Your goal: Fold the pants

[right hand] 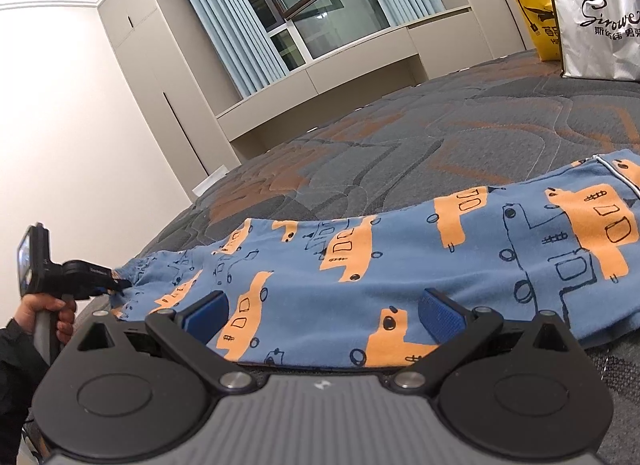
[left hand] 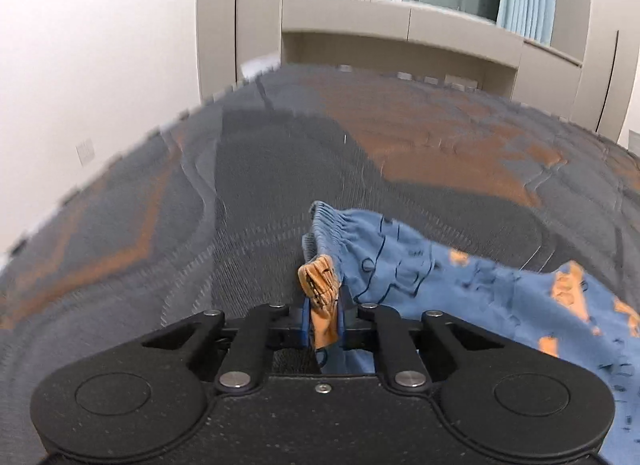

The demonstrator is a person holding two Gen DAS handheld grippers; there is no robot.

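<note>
**Pants pinched at one end, ready to be folded**

The pants [right hand: 360, 265] are laid out flat on the bed [right hand: 400, 137], so that they can be folded over. One end is pinched by the left tongs [left hand: 322, 317], which are pressed tight on a bunch of cloth beside the stretchy waist. That end is probably held so it can be lifted across. The right tongs [right hand: 324, 315] are spread wide, and nothing is gripped by them. The long side of the pants is seen just in front of them.

The pants are blue. Orange trucks are printed on them, with dark outlines.
</note>
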